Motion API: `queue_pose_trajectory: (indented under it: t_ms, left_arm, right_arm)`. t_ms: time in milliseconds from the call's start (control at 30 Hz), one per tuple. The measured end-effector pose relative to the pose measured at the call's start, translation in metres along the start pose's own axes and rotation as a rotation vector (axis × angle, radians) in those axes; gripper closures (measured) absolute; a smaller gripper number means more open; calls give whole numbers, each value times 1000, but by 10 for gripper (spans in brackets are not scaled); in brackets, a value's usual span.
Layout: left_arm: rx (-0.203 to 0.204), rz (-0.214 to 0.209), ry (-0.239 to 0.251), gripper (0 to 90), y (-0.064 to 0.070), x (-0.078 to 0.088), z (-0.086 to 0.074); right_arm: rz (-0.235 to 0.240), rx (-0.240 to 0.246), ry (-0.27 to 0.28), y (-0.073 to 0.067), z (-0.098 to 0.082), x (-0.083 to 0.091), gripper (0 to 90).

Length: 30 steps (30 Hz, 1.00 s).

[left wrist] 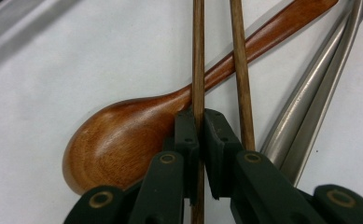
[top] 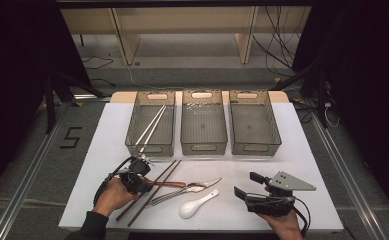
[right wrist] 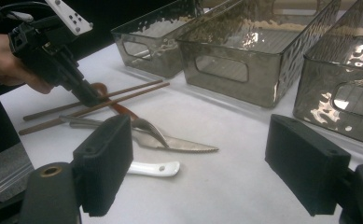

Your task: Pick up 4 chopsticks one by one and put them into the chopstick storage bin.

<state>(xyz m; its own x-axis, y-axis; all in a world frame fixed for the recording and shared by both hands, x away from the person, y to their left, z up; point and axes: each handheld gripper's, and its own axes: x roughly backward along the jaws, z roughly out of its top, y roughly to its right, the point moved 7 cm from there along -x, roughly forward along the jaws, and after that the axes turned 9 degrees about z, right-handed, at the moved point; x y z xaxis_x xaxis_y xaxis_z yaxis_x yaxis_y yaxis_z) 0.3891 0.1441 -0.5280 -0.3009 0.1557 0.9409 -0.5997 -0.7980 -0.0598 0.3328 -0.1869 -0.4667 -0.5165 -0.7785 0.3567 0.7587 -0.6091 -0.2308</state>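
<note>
While left gripper (left wrist: 198, 135) pinches brown chopstick (left wrist: 198, 56), floor mark (top: 70, 137) reads "5"

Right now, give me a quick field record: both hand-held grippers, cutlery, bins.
left hand-held gripper: shut on one brown chopstick
second brown chopstick: beside it, outside the jaws
wooden spoon: lies under both chopsticks
right hand-held gripper: open, nothing between the jaws
other cutlery: knife, fork, white spoon on the table
left bin: holds two pale chopsticks
middle bin: no cutlery
right bin: no cutlery
</note>
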Motion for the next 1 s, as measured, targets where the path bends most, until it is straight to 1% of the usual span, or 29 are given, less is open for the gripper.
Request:
queue_pose_trajectory:
  t_ms: [133, 200, 233, 333, 367, 467, 567, 633, 833, 1000]
  left_arm:
    - [-7, -5, 9, 844, -1, 4, 1]
    - [3, -10, 16, 844, -2, 6, 1]
    - [-3, -8, 16, 844, -2, 7, 1]
    - [1, -17, 26, 844, -2, 9, 2]
    - [-5, -15, 27, 843, -3, 9, 2]
    - [4, -20, 34, 844, -3, 11, 3]
    - [-5, -21, 34, 844, -4, 12, 3]
    - [-4, -26, 38, 844, -4, 13, 3]
    - [0, -25, 51, 844, -5, 16, 4]
    - [0, -23, 70, 844, -6, 19, 5]
  right_arm:
    - [1, 0, -3, 0, 0, 0, 238]
    - [0, -1, -3, 0, 0, 0, 237]
    - [0, -1, -2, 0, 0, 0, 238]
    - [0, -1, -3, 0, 0, 0, 238]
    - [0, -2, -4, 0, 0, 0, 238]
    - [0, -1, -3, 0, 0, 0, 238]
    - [1, -3, -4, 0, 0, 0, 238]
    - [1, -3, -3, 0, 0, 0, 238]
    - [0, -5, -4, 0, 0, 0, 238]
    - [1, -5, -3, 0, 0, 0, 238]
